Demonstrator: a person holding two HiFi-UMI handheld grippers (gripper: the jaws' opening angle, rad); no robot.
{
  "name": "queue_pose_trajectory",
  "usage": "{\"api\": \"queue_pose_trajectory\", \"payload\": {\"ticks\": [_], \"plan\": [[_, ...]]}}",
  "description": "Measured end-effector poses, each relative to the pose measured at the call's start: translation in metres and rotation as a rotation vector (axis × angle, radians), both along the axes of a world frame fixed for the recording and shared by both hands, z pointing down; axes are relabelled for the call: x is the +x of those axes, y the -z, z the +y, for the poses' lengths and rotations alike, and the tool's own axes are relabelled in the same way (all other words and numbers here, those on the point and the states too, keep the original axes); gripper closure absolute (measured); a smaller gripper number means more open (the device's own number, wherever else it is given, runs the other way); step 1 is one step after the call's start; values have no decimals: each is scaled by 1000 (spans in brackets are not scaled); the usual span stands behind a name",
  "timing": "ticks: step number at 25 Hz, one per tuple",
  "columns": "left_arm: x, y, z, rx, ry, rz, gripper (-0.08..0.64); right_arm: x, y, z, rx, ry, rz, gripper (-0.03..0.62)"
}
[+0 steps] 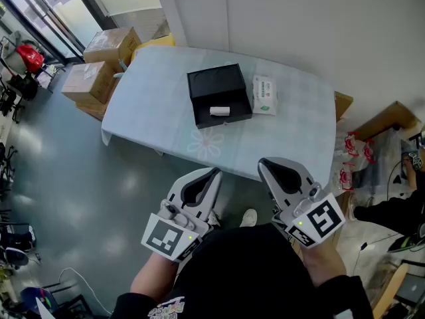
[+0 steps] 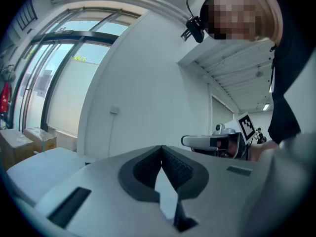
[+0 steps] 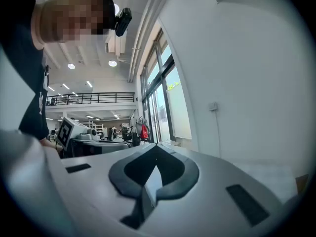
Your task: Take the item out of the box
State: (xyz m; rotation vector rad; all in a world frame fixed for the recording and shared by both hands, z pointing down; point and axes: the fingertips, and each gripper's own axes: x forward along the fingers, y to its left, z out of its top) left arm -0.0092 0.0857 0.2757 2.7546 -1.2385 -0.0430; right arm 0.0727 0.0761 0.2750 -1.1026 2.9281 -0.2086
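While both tools hang close to the person's body, well short of the pale blue cloth-covered table [image 1: 159,111], the task has not yet begun. The grey left gripper [image 1: 212,173] is clenched on nothing, its dark pads meeting at the tip, and the grey right gripper [image 1: 263,164] is clenched and empty too. The black rectangular box [image 1: 216,84] lies open near the middle of the table. The small white roll-shaped item [image 1: 220,111] rests inside its nearer part, close to the front wall; it is too small to identify further.

The first risk is arriving with the jaws together. A closed tip would only prod the item or knock the box, so whichever tool reaches in has to open before it comes down. The item looks round, so pads closing off-centre could likely squirt it sideways or roll it against the wall. That wall stands near the item, and a jaw landing on its rim instead of inside may tip the box or drag it across the cloth, which looks smooth enough to let it slide.

A white flat packet with green print [image 1: 264,95] lies just beside the box's right edge. A right-hand approach that drifts outward could shove it. The box probably needs steadying with the other tool, or it may lift along with the item.
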Motion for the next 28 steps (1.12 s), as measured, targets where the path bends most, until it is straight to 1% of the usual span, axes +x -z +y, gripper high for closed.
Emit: {"api": "queue_pose_trajectory", "payload": {"ticks": [4,18,23,28], "plan": [[-1,-7,4,-20,-20,1,552,-2,0,-1,1,-2,0,583],[-26,-3,1,-17,-32,-1,552,-27,3,-5,11,-9,11,583],[-44,-2,0,-13,-32,-2,552,-40,6,-9,18,-23,9,583],[-70,3,-1,-2,-23,-7,552,-59,10,-12,29,-38,6,583]]}}
